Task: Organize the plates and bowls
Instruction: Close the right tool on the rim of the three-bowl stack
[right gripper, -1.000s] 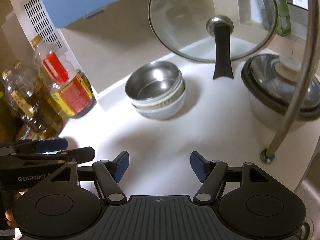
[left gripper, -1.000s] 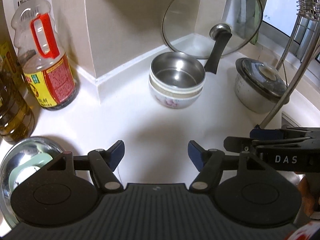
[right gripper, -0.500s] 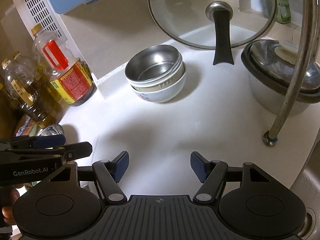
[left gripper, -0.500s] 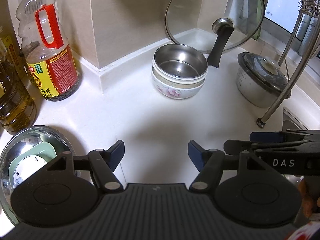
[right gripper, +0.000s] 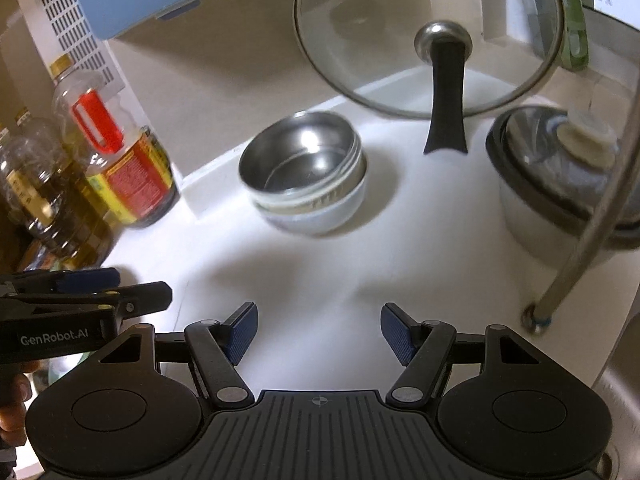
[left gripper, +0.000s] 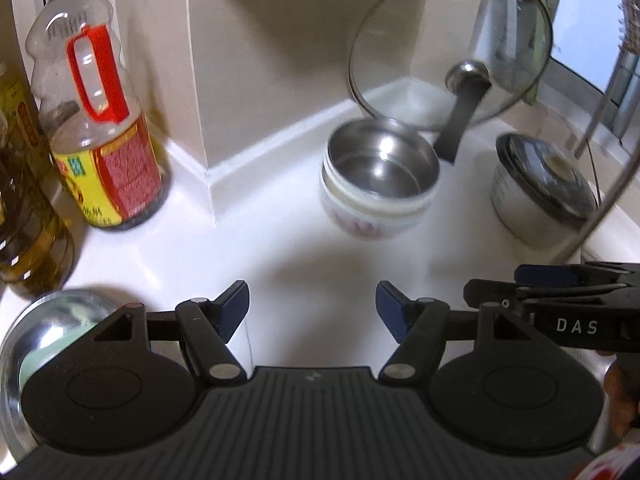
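Observation:
A steel bowl (left gripper: 380, 164) sits nested on top of a white flowered bowl (left gripper: 372, 228) on the white counter, in the corner by the wall. The same stack (right gripper: 304, 168) shows in the right wrist view. My left gripper (left gripper: 312, 304) hovers open over bare counter in front of the stack, apart from it. My right gripper (right gripper: 318, 328) is open too, beside the left one and equally short of the bowls. Each gripper shows in the other's view: right gripper (left gripper: 560, 292), left gripper (right gripper: 80, 296). A steel dish (left gripper: 24, 344) holding a pale green plate lies at the lower left, half hidden by my left gripper.
A glass lid (right gripper: 432, 40) leans against the back wall behind the bowls. A lidded steel pot (right gripper: 560, 168) stands to the right, with a rack pole (right gripper: 580, 232) in front of it. Oil bottles (left gripper: 100, 140) line the left wall. A sink edge (right gripper: 624, 360) lies far right.
Both grippers have shifted a little across the counter, and the current frames are blurred. In the left wrist view the bowl stack has drifted right. Both stay open with nothing held.

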Demonstrator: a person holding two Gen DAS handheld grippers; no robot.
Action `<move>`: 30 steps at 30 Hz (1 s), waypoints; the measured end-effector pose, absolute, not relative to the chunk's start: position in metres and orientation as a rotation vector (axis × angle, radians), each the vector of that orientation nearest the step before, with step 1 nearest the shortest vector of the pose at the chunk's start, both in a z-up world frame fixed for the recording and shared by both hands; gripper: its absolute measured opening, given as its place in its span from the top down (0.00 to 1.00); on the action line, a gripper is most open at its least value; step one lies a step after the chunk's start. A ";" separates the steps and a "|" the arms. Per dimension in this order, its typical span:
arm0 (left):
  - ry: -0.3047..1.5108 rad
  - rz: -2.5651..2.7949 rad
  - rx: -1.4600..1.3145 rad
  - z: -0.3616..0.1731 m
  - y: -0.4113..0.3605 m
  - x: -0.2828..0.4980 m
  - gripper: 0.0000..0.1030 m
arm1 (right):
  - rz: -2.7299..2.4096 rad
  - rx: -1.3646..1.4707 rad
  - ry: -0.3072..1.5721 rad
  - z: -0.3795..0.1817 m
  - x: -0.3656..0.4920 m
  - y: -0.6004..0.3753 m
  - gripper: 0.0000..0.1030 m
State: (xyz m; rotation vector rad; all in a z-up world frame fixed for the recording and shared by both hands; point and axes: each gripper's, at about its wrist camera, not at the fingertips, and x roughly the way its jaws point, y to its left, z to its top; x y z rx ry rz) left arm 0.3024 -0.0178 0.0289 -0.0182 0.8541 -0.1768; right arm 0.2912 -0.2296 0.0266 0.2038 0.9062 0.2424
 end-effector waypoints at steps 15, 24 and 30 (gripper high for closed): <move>0.822 -0.178 -0.022 0.027 -0.046 0.405 0.34 | 0.203 0.164 0.834 0.036 0.402 -0.226 0.47; 0.897 -0.184 -0.005 0.002 -0.056 0.438 0.46 | 0.221 0.131 0.937 0.006 0.436 -0.223 0.68; 0.934 -0.213 -0.014 -0.009 -0.060 0.442 0.68 | 0.234 0.106 0.954 0.004 0.442 -0.222 0.73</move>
